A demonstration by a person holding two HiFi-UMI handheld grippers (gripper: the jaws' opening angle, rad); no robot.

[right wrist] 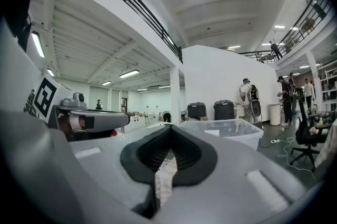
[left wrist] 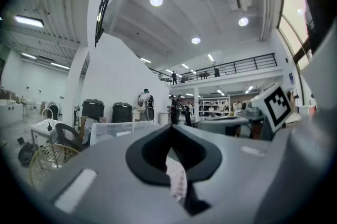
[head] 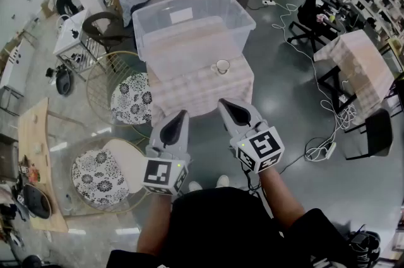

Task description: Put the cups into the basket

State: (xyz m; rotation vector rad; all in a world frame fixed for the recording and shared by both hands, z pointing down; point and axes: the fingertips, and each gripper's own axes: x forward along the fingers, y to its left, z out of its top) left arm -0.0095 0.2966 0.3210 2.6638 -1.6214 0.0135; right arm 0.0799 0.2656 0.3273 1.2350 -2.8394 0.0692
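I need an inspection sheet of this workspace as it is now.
Surface: small table with checked cloth.
Job's things: one cup on the cloth, close before the clear bin; no cup seen inside it.
Clutter: nothing seen on the table.
Grippers: left tool and right tool both shut, empty, near the table's front edge.
Cables: white cable loops over the floor at right, near a power strip.
Surroundings: cushioned stools at left, second covered table at right.

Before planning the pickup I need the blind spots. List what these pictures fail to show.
- Cup: seen in the head view only, too small to tell what it holds; neither gripper view shows it.
- Table near edge: head view, covered by the left gripper and right gripper.
- Label on the bin: head view, too small to read.
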